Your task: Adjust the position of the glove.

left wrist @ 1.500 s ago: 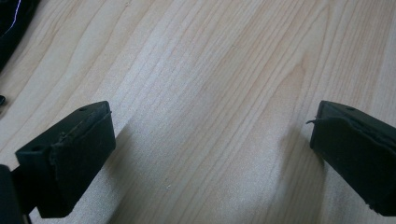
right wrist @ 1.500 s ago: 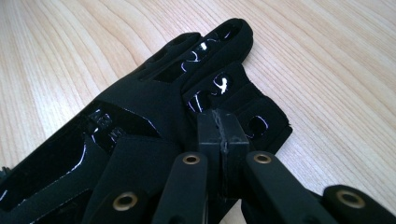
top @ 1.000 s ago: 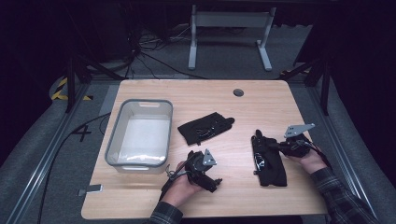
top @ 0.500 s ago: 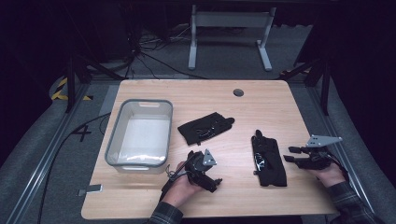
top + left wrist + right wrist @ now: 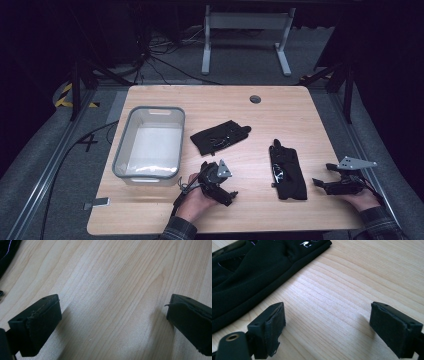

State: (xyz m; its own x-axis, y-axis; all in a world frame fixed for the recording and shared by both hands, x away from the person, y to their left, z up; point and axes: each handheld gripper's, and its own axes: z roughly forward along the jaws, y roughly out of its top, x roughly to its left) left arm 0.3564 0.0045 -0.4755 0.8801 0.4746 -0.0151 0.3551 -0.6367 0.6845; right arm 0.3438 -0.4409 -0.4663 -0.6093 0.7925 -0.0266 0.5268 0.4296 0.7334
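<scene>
While flat, glove (image 5: 287, 172) (black) beside right gripper (image 5: 321, 182)

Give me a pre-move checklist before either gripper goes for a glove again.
1. Right gripper empty: ok, jaws have just been opening, nothing between them.
2. Left gripper open over bare table: ok.
3. Near glove released and flat on the table: ok.
4. Far glove lying apart from the near one: ok.
5. Bin free to receive: ok, nothing seen inside.
6. Glove edges liftable by the pads: cannot tell.
</scene>
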